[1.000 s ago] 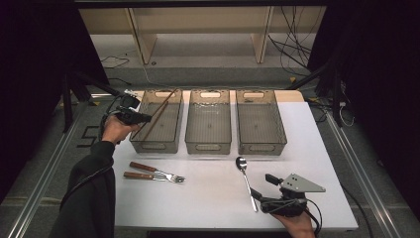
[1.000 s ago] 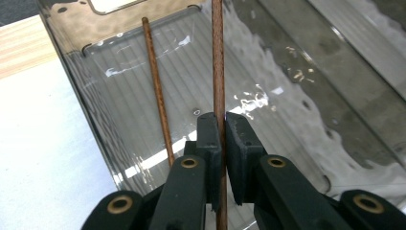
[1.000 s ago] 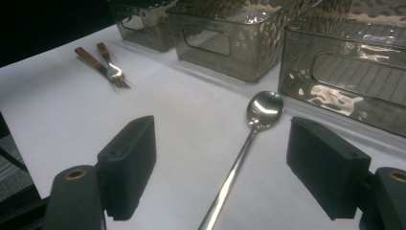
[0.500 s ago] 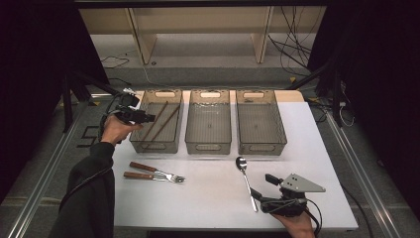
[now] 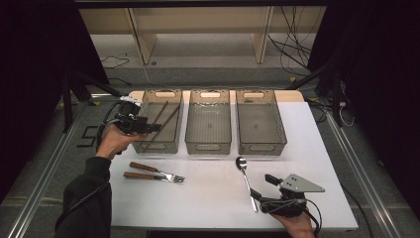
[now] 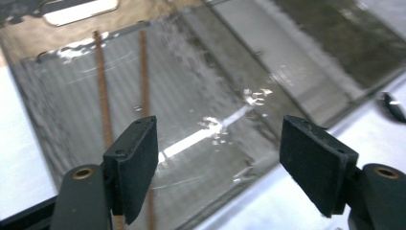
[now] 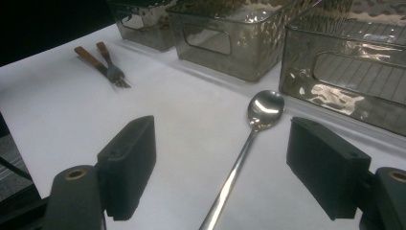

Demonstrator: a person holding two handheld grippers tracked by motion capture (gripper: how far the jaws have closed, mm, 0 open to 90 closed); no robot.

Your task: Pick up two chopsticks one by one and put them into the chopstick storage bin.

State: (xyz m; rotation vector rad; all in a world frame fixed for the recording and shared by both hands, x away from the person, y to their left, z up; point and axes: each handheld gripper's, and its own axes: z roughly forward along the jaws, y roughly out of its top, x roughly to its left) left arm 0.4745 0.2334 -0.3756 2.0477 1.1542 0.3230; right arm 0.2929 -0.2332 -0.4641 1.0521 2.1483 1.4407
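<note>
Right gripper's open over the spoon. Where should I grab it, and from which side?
Take the spoon at mid-handle, from straight above, pads closing across its width. It lies flat on the table, bowl toward the bins, its thin straight handle between the right gripper jaws. The rounded bowl would probably slip.

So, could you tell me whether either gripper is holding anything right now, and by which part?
Nothing is held. The left gripper has just been opening, empty above the left bin; the right gripper is open over the spoon.

smoky clear grey bins (image 5: 208,126) with ribbed floors, reddish-brown chopsticks (image 5: 165,119), brown-handled forks (image 5: 153,172), shiny silver spoon (image 5: 246,181), plain white tabletop (image 5: 208,193), black gripper pads (image 7: 131,165)
</note>
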